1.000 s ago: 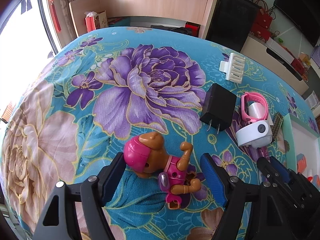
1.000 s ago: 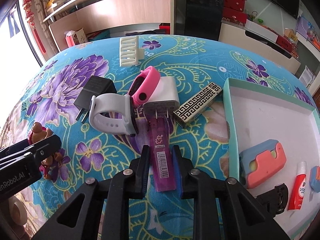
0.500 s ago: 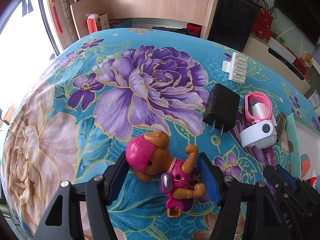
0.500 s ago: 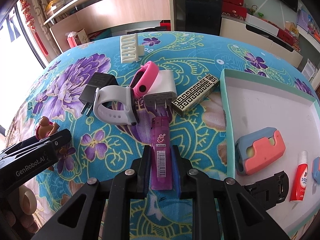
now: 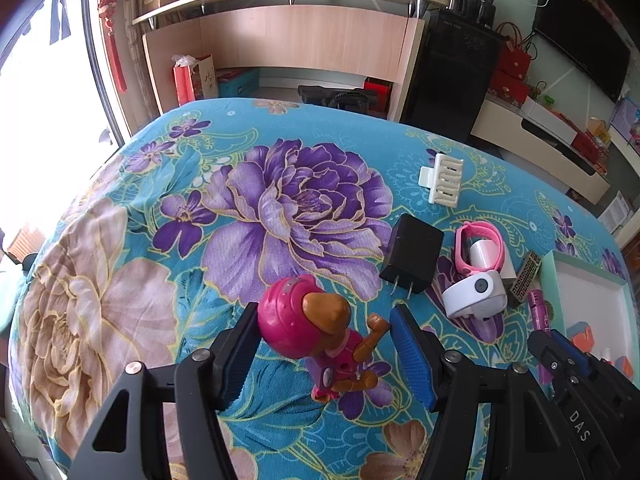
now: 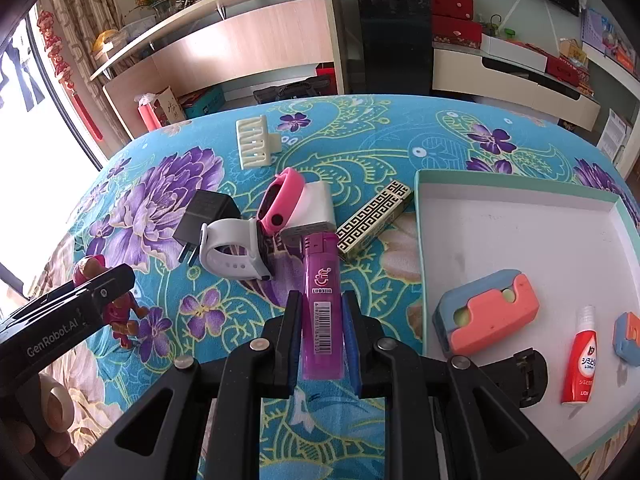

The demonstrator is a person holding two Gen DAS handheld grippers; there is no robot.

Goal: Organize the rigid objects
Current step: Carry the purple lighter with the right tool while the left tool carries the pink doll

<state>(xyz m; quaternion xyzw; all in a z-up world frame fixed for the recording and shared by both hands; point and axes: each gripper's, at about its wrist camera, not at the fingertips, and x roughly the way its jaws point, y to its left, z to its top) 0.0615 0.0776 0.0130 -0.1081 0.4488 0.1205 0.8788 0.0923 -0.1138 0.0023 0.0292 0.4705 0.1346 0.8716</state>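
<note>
A pink and brown toy dog (image 5: 316, 328) sits between the fingers of my left gripper (image 5: 326, 332), lifted upright off the floral cloth; the left pad touches its pink helmet, the right pad its raised paw. The toy dog also shows in the right wrist view (image 6: 116, 300). My right gripper (image 6: 322, 316) is shut on a purple lighter (image 6: 322, 296), held above the cloth. The white tray (image 6: 520, 216) with a teal rim lies to its right.
On the cloth lie a black charger (image 5: 412, 260), a white watch (image 6: 232, 250), a pink band (image 6: 280, 202) on a white plug, a patterned box (image 6: 374, 214) and a cream hair clip (image 5: 442, 178). The tray holds orange-blue blocks (image 6: 486, 310), a red tube (image 6: 580, 364) and a black clip.
My left gripper has closed in on the toy dog and tipped it upright. My right gripper has lifted the purple lighter away from the pile.
</note>
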